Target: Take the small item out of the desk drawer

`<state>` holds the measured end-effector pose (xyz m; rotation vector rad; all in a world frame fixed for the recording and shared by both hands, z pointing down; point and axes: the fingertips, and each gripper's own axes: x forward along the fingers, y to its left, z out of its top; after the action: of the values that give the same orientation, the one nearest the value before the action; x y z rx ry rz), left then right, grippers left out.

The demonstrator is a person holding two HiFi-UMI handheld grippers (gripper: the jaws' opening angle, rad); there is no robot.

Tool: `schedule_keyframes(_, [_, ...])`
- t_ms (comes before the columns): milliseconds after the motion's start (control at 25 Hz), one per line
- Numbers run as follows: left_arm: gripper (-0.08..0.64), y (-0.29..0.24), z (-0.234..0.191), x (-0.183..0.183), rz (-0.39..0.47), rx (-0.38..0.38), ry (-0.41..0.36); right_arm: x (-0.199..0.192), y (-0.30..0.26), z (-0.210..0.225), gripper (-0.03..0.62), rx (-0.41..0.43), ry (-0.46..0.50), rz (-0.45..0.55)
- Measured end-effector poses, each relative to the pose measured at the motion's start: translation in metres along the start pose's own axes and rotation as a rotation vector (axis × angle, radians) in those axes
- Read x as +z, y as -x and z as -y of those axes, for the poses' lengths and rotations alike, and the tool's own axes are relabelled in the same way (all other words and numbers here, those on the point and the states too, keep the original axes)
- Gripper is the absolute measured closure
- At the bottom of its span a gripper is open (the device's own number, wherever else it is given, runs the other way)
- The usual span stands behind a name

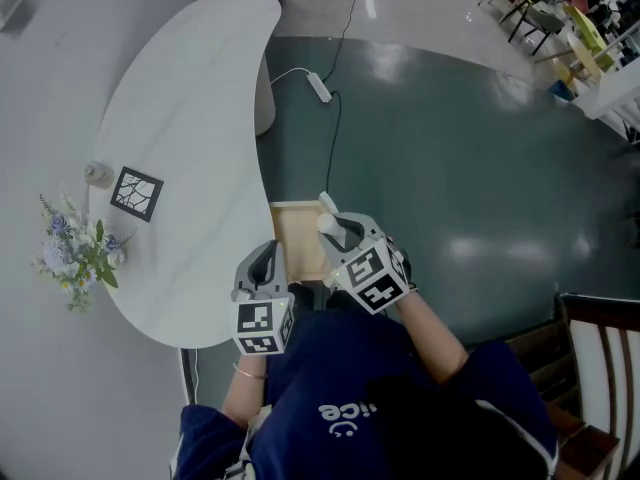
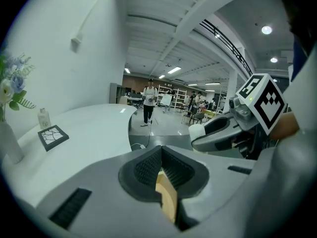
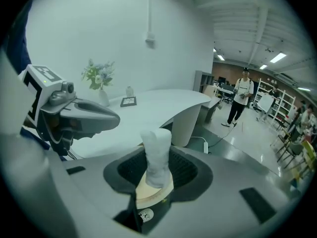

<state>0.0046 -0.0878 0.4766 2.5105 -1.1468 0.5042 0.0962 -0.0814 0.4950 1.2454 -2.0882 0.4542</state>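
Right gripper (image 1: 336, 228) pinching the small white item (image 3: 156, 155) over the open wooden drawer (image 1: 296, 240), left gripper (image 2: 161, 158) jaws pressed together, empty

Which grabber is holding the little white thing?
The right gripper: a small white item stands between its jaws. The left gripper pinches only the wooden drawer edge.

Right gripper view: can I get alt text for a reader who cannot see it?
The right gripper is closed on a small white cylindrical item that stands up between its dark ribbed pads. Behind it, the left gripper hangs at left before a curved white table bearing a vase of flowers; a person stands far right.
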Motion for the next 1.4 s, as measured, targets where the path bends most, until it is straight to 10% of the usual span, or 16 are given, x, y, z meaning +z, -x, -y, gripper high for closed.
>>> schedule_keyframes(880, [0.557,-0.005,0.03,0.053,0.12,-0.037,-0.063,0.016,0.075,0.058,0.454,-0.31,-0.276,0.273])
schedule_keyframes(1400, [0.557,-0.007,0.037,0.072,0.154,-0.057,-0.071,0.023,0.078,0.065,0.454,-0.332,-0.28,0.324])
